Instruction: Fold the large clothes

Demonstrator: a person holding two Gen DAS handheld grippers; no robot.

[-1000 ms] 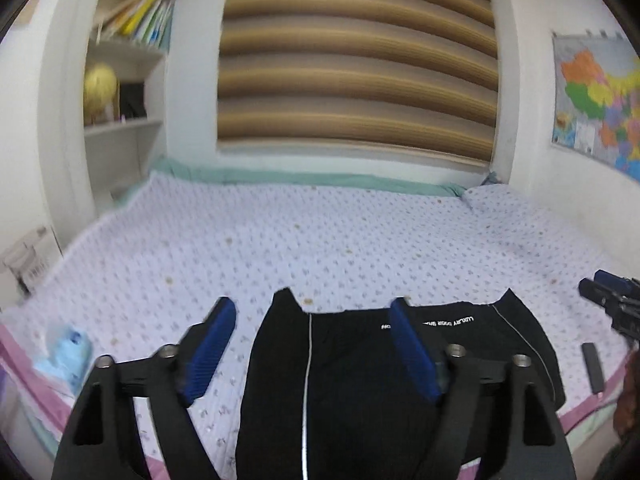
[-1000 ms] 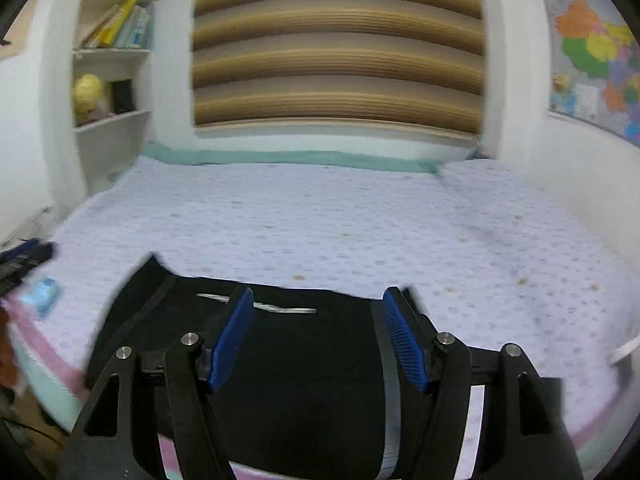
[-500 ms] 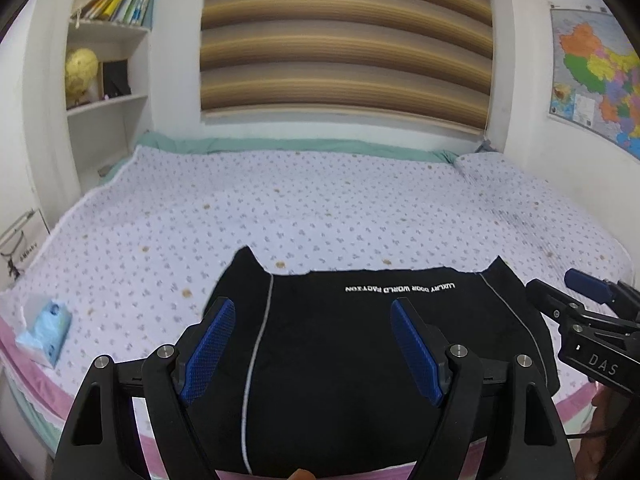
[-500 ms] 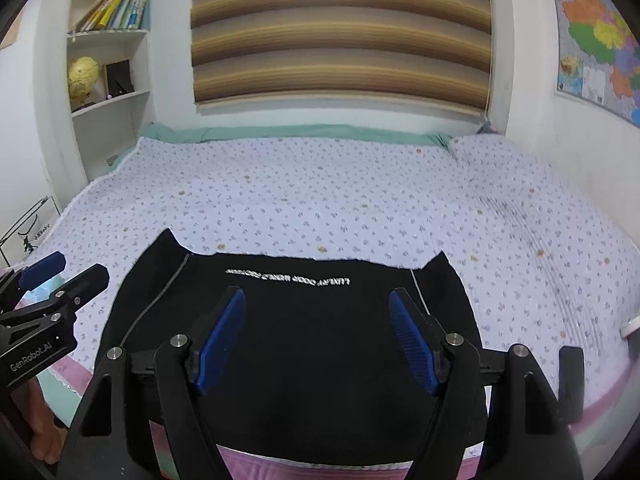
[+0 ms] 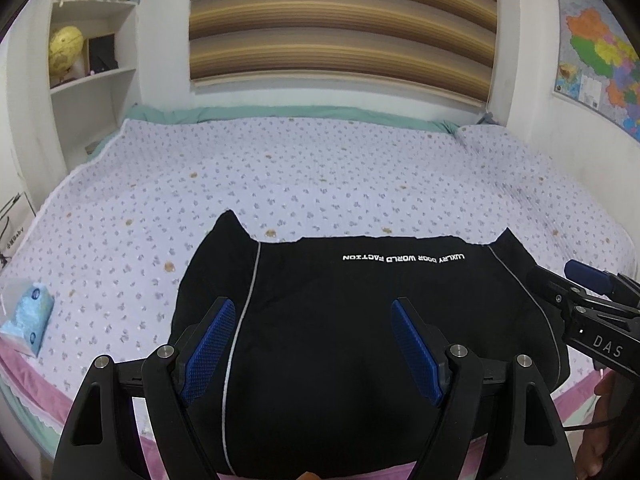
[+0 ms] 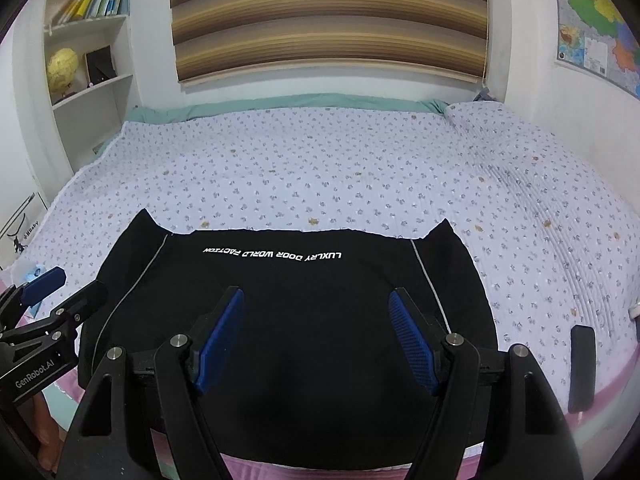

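Black garment (image 5: 360, 320), folded flat, is lying at the near edge of the bed (image 5: 320, 168), its bottom hem hanging slightly over the pink border (image 5: 44, 376) of the bedspread. White lettering (image 5: 404, 258) is running upside down along its far edge, thin grey piping (image 5: 244, 308) going down each side, two small corners sticking up at the far left and far right.

Left gripper (image 5: 316, 344) is hovering over the left half of the garment, jaws standing wide, blue pads (image 5: 208, 344) clear of the fabric, nothing between them. Right gripper (image 6: 316, 340) is hovering over the right half, jaws also spread wide and gripping nothing; pads (image 6: 412, 344) not touching cloth as far as I can tell. Each gripper is showing in the other's view, at the garment's outer side edge (image 5: 592, 312) (image 6: 44, 320).

Beyond the garment the lilac floral bedspread is lying open and flat all the way to the green edge (image 6: 280, 102) under the striped blind (image 6: 328, 20), plenty of room there.

Blue tissue pack (image 5: 28, 316) is sitting near the bed's left edge, well apart from the garment. Dark remote-like bar (image 6: 582, 368) is lying near the right edge, just beside the garment's right side. Shelves with books and a yellow globe (image 5: 66, 52) are standing at left, map (image 5: 600, 60) hanging on the right wall.
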